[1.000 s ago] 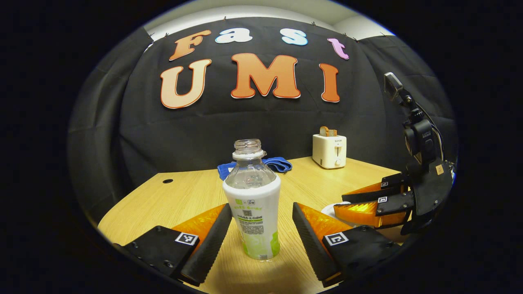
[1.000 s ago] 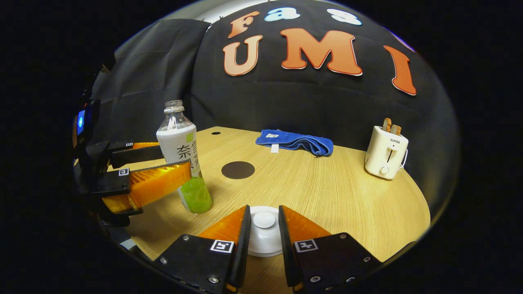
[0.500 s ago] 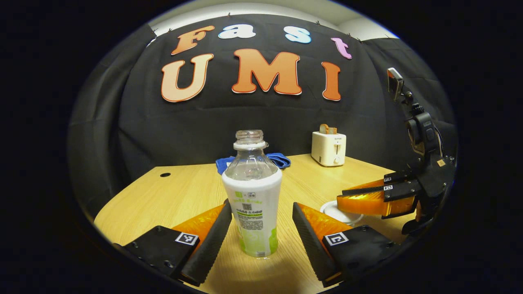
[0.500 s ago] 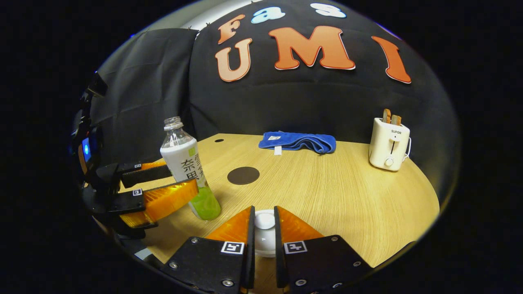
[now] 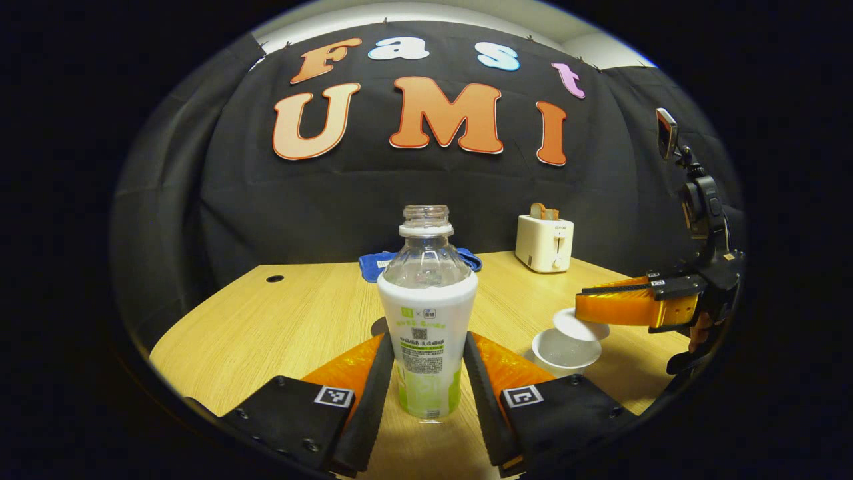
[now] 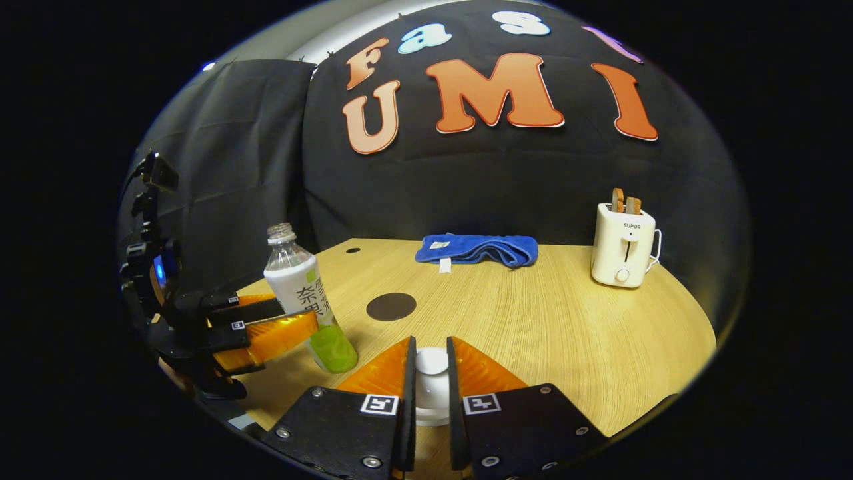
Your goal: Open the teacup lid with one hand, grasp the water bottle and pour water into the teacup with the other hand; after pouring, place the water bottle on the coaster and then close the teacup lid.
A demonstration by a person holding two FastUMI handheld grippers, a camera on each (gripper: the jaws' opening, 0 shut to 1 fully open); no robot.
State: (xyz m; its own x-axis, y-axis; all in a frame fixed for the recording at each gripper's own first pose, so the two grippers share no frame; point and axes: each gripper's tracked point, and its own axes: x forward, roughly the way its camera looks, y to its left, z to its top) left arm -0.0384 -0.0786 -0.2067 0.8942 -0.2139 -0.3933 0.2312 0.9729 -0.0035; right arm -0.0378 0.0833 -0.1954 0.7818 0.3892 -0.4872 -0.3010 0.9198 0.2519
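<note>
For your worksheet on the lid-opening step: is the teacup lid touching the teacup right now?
Apart. The left gripper view shows the teacup lid held by the right gripper, raised and tilted above the open teacup.

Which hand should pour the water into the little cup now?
Probably the left. Its jaws already squeeze the water bottle, and the right gripper is busy holding the lid up off the open teacup.

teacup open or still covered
Open: the lid is raised off the teacup, pinched in the right gripper.
</note>
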